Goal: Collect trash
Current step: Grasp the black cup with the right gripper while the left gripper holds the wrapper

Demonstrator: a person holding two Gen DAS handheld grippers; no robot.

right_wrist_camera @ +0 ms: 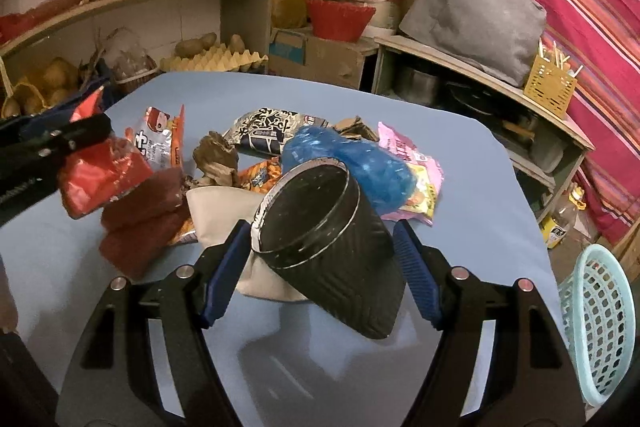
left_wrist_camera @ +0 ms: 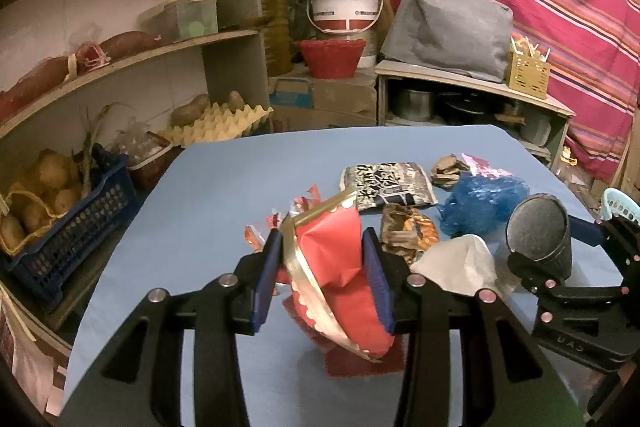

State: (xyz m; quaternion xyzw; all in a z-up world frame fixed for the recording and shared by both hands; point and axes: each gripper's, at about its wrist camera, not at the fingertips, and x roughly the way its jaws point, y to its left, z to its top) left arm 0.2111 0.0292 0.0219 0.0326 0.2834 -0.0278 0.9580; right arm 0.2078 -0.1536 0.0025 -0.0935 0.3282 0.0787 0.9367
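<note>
My left gripper (left_wrist_camera: pixel 322 259) is shut on a crumpled red wrapper with a gold trim (left_wrist_camera: pixel 332 259) and holds it above the blue table (left_wrist_camera: pixel 200 211); it also shows in the right wrist view (right_wrist_camera: pixel 100 179). My right gripper (right_wrist_camera: pixel 320 259) is shut on a black paper cup (right_wrist_camera: pixel 332 243), tilted with its mouth toward the far left; the cup also shows in the left wrist view (left_wrist_camera: pixel 538 231). Trash lies piled mid-table: a blue plastic bag (right_wrist_camera: pixel 352 163), a black-and-white snack packet (right_wrist_camera: pixel 264 131), a pink wrapper (right_wrist_camera: pixel 412 163), a white tissue (right_wrist_camera: pixel 224 211), brown crumpled paper (right_wrist_camera: pixel 216 159).
A pale blue perforated basket (right_wrist_camera: pixel 600 327) stands off the table's right edge. Shelves with potatoes in a blue crate (left_wrist_camera: pixel 60 227) and an egg tray (left_wrist_camera: pixel 220 127) are on the left. A white bucket (left_wrist_camera: pixel 344 7), red bowl (left_wrist_camera: pixel 330 57) and grey cushion (left_wrist_camera: pixel 448 31) stand behind.
</note>
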